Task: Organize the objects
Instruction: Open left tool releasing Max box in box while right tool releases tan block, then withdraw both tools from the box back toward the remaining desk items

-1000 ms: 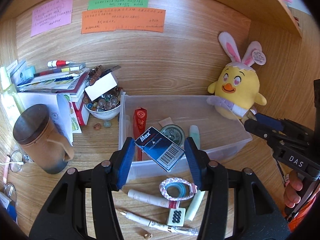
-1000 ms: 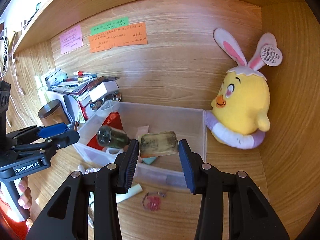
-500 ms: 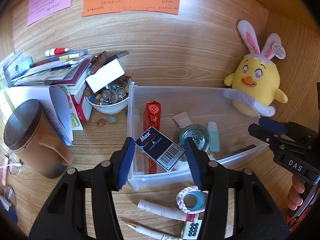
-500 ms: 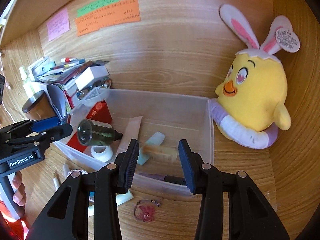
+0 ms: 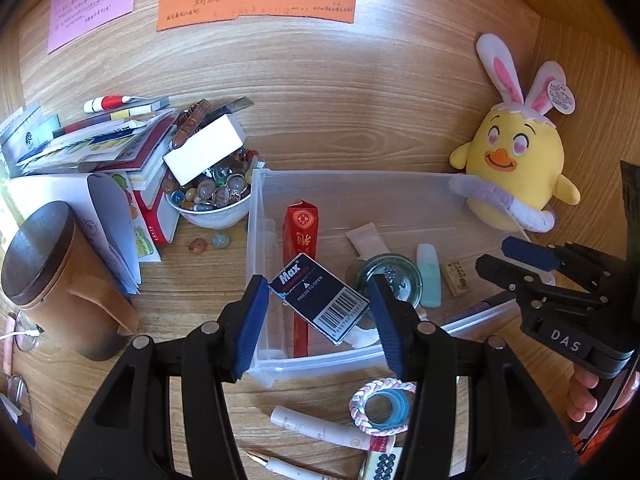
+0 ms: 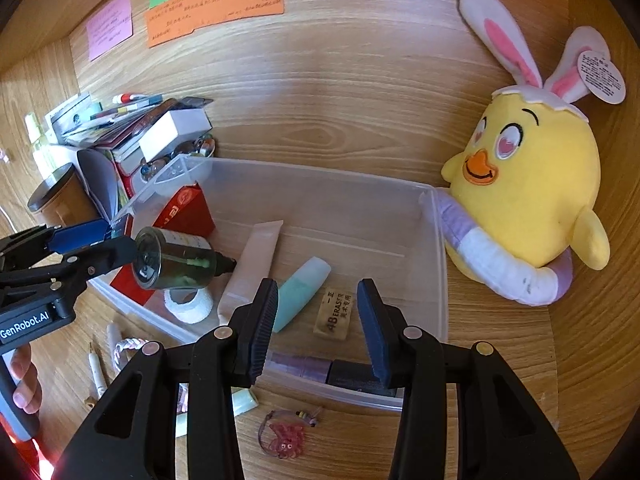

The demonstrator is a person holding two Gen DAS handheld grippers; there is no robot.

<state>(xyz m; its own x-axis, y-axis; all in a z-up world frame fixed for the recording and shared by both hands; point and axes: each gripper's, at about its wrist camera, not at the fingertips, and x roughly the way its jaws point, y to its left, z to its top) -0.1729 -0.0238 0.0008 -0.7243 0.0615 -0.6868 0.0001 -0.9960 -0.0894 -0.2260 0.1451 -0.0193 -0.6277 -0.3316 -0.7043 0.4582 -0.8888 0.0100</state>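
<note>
A clear plastic bin [image 5: 360, 184] [image 6: 320, 176] sits on the wooden desk. My left gripper [image 5: 318, 304] is shut on a blue Max staple box [image 5: 320, 296] and holds it above the bin's near left corner. My right gripper [image 6: 316, 320] is open and empty above the bin's near side. Below it, a tan eraser [image 6: 338, 314] lies on the bin floor, also seen in the left wrist view [image 5: 456, 276]. The bin also holds a green glass bottle [image 6: 176, 260], a red packet [image 5: 300, 232], a pale tube [image 6: 250, 272] and a mint tube [image 6: 304, 284].
A yellow chick plush [image 6: 528, 184] leans at the bin's right. A bowl of marbles [image 5: 212, 196], stacked books [image 5: 120, 144] and a brown mug [image 5: 52, 280] stand left. A braided ring [image 5: 380, 404], a white pen [image 5: 320, 428] and a pink charm [image 6: 284, 436] lie before the bin.
My right gripper opened and the eraser dropped onto the bin floor. Both grippers moved closer over the bin; the left still holds the staple box.
</note>
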